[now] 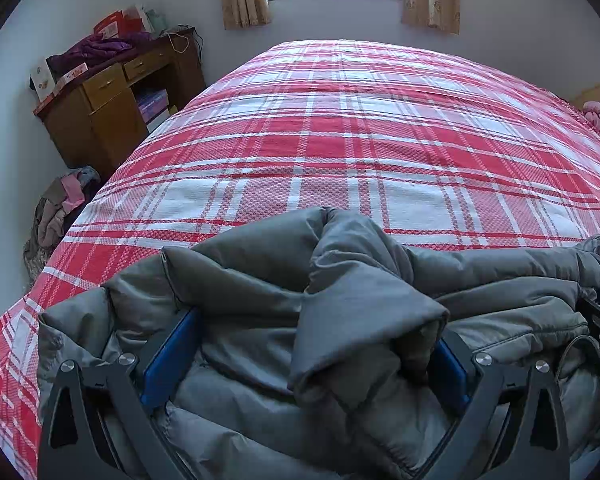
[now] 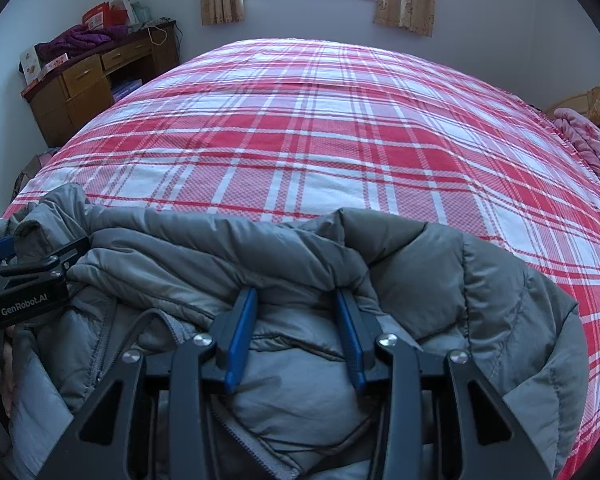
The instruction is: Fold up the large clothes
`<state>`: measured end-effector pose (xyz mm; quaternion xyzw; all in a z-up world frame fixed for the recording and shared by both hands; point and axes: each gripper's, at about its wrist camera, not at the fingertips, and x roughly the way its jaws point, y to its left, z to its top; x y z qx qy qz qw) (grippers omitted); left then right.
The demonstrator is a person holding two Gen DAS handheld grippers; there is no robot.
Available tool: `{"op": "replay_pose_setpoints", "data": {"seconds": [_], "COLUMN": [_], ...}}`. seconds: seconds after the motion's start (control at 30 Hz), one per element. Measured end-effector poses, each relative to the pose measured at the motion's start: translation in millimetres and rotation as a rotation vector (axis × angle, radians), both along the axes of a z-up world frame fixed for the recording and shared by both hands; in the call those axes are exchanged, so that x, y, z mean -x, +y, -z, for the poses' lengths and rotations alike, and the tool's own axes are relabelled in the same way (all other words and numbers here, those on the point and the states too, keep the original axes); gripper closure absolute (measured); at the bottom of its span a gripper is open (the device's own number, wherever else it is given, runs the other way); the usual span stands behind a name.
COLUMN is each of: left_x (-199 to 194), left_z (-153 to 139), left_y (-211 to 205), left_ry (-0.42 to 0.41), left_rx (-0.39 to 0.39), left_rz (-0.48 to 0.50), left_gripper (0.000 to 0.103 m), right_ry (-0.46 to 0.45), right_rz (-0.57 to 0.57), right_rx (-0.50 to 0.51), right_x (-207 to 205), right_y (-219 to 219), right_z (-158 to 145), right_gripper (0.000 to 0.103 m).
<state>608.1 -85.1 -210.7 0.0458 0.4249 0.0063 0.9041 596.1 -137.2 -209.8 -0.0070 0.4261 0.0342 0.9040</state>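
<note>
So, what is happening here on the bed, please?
A person is folding a grey padded jacket on a bed with a red and white checked cover, holding a gripper in each hand. The left gripper has a thick bunch of the jacket between its blue pads. The right gripper has padded fabric between its pads, its tips under a fold. The jacket lies bunched at the near edge, not yet folded flat.

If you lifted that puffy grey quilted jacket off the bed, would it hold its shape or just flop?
The puffy grey quilted jacket would probably flop: it already lies crumpled in soft folds on the red-and-white plaid bedspread. Its padded look suggests it is light for its bulk. The smooth shell may be a bit slippery.
</note>
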Motion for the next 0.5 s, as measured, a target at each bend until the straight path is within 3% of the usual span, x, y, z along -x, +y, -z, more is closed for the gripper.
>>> {"op": "replay_pose_setpoints", "data": {"seconds": [0.5], "left_x": [0.7], "left_z": [-0.2], "left_y": [-2.4], "left_ry": [-0.007], "left_rx": [-0.026], "left_rz": [-0.002], "left_gripper": [0.001], "right_ry": [0.004], "right_rz": [0.0], "right_rx": [0.029], "right_x": [-2.0], "right_y": [4.3], "right_z": [1.8], "right_gripper": [0.06]}}
